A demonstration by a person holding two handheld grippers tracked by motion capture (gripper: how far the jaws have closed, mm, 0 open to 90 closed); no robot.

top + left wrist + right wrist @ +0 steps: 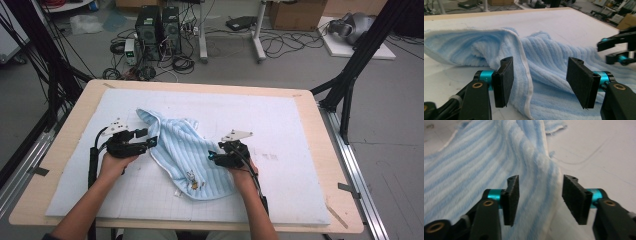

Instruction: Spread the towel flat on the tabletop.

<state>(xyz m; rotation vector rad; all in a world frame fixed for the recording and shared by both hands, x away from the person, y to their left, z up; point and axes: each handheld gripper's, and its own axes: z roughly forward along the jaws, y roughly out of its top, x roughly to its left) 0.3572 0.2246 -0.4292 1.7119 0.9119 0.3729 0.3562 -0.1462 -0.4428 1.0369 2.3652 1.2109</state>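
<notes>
a white mat covers the counter [300,130]; the striped blue towel [185,150] lies rumpled at its middle. left tongs [146,138] and right tongs [214,156] gape, gripping nothing. pinch the white-trimmed hem squarely, both edges together, before lifting.

The towel [182,152] lies bunched on the mat [280,175] that covers the tabletop [85,100], a little left of its middle. My left hand-held gripper [148,138] sits at the towel's left edge, my right hand-held gripper [214,156] at its right edge. Computer towers [157,27] stand on the floor beyond the far side.
</notes>
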